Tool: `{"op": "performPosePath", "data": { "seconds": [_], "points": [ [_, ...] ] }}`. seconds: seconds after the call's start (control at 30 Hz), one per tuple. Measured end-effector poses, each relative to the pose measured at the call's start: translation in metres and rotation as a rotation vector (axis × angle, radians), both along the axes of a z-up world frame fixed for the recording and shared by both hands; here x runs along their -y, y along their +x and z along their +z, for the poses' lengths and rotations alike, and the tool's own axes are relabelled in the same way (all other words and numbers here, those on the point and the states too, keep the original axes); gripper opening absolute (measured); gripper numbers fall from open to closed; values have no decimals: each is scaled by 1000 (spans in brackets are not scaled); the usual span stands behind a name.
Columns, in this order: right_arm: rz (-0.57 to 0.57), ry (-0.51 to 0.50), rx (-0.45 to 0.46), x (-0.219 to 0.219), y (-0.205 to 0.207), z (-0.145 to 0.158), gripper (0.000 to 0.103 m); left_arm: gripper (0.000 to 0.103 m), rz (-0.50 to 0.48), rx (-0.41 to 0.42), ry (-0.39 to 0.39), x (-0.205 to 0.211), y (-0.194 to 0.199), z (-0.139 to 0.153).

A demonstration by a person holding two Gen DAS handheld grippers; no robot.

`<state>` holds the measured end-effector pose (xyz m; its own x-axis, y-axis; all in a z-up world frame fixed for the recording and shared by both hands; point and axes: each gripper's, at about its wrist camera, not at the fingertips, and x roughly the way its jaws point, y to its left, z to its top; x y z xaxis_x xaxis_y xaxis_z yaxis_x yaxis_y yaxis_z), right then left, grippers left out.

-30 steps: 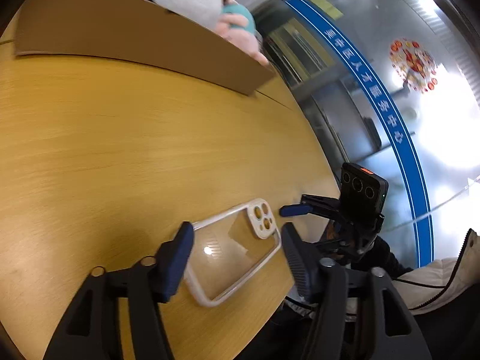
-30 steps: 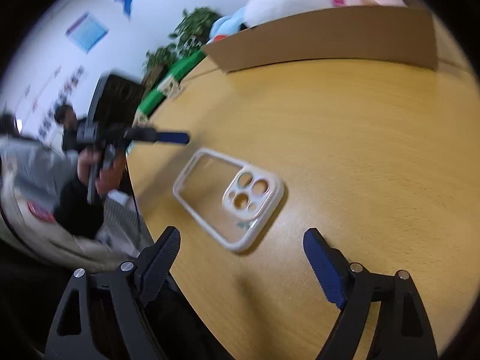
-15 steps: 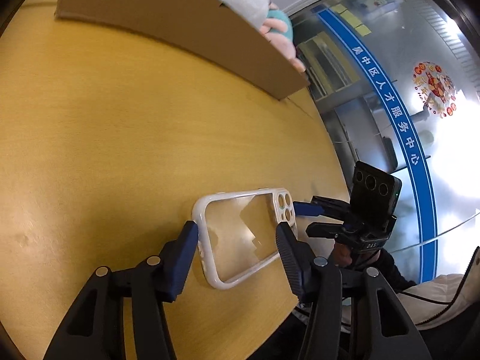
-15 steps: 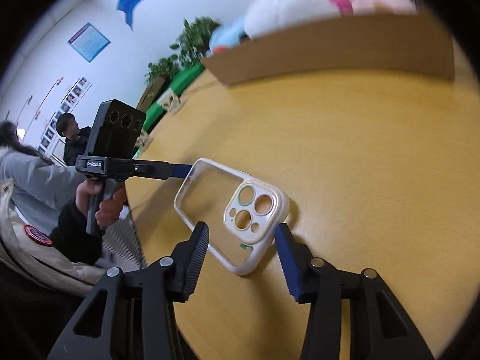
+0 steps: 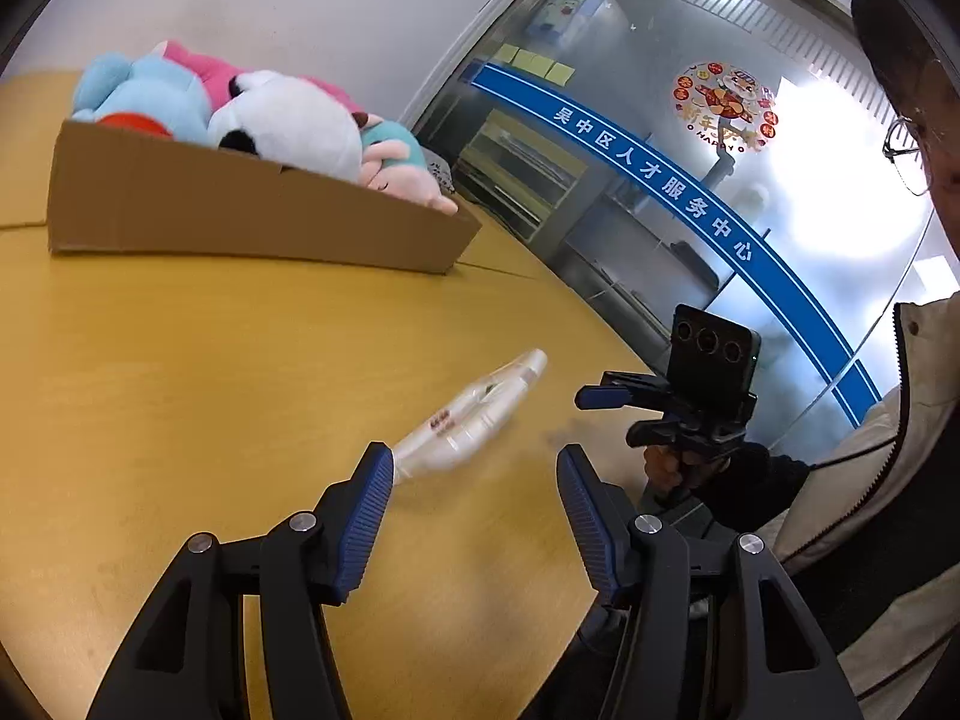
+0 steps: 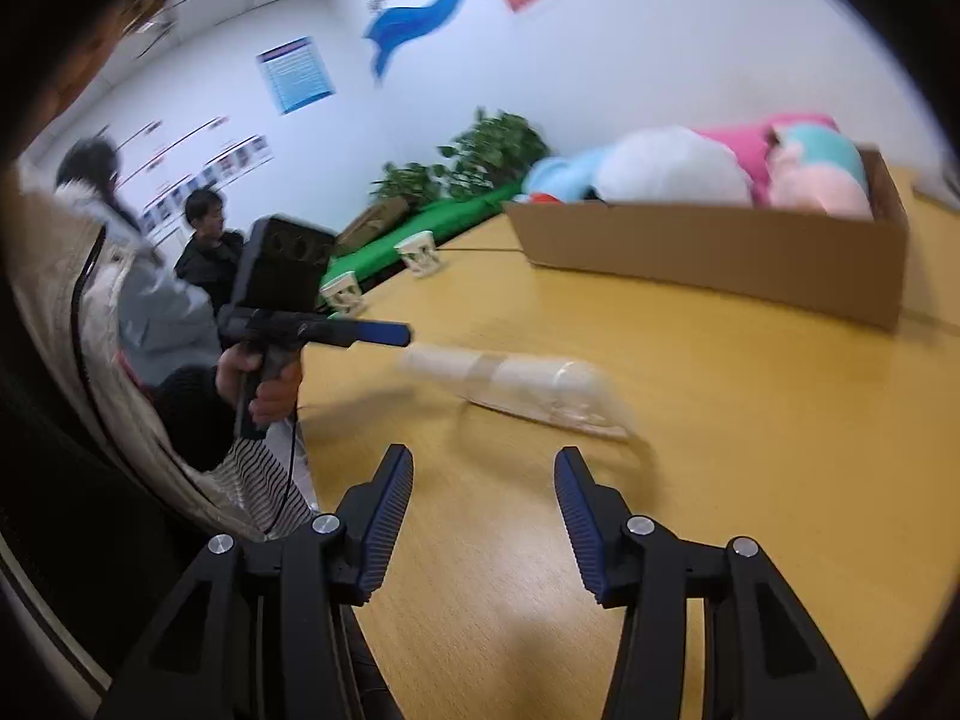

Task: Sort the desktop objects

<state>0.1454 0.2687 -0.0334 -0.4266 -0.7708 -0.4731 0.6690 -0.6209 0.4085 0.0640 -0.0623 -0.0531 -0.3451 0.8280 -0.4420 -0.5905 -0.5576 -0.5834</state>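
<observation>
phone case now tipped on edge, blurred, off flat | left tool and right tool both gaping, holding nothing | case lies loose on desk, unsorted

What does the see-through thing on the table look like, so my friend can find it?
Start at the big cardboard box full of plush toys on the yellow table. Nearer than the box, by the table's curved edge, lies a blurry phone case seen almost edge-on. It is the only clear, white-rimmed thing there, lying loose ahead of the open left claw.

white walls, glass partition, wooden table.
</observation>
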Motion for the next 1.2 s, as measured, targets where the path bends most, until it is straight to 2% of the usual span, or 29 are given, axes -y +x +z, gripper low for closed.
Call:
{"op": "performPosePath", "data": {
  "seconds": [0.03, 0.07, 0.13, 0.17, 0.23, 0.3, 0.33, 0.37, 0.4, 0.47, 0.53, 0.6, 0.67, 0.77, 0.9, 1.03, 1.07, 1.2],
  "points": [
    [-13, -18, 8, -3, -8, 2, 54, 74, 9, 10, -1, 0, -1, -2],
    [-16, -30, 28, -5, -16, 3, 65, 78, 18, 20, -2, -1, -3, -4],
    [-13, -31, 97, -3, -36, 2, 78, 79, 35, 74, -30, -7, -14, -9],
    [-15, 5, 156, 2, -46, -3, 78, 79, 44, 102, -45, -11, -20, -12],
    [-21, 93, 258, 14, -60, -16, 78, 79, 85, 210, -122, -17, -33, -25],
    [-27, 163, 294, 25, -61, -24, 78, 77, 136, 323, -101, -12, -36, -33],
    [-34, 194, 294, 30, -60, -26, 72, 77, 149, 366, -87, -11, -35, -33],
    [-44, 223, 282, 35, -57, -27, 56, 77, 166, 388, -99, -12, -32, -33],
    [-53, 251, 271, 39, -54, -28, 45, 77, 184, 406, -117, -13, -29, -33],
    [-73, 309, 248, 49, -48, -29, 14, 69, 180, 434, -127, -20, -24, -34],
    [-92, 366, 224, 58, -43, -31, 13, 57, 187, 438, -153, -28, -20, -34],
    [-126, 418, 192, 64, -35, -30, 13, 55, 194, 419, -199, -33, -17, -32],
    [-169, 445, 172, 67, -30, -29, 12, 35, 215, 413, -232, -35, -16, -32],
    [-260, 445, 152, 68, -18, -30, 11, 13, 242, 416, -253, -30, -17, -39],
    [-355, 413, 149, 63, -13, -30, 10, 12, 251, 394, -275, -26, -20, -44],
    [-403, 388, 105, 58, -14, -19, 9, 10, 255, 372, -305, -29, -30, -43],
    [-412, 384, 91, 58, -15, -15, 8, 7, 255, 368, -306, -29, -33, -42],
    [-448, 376, 57, 56, -25, -2, 8, 7, 254, 350, -304, -30, -43, -34]
  ]
}}
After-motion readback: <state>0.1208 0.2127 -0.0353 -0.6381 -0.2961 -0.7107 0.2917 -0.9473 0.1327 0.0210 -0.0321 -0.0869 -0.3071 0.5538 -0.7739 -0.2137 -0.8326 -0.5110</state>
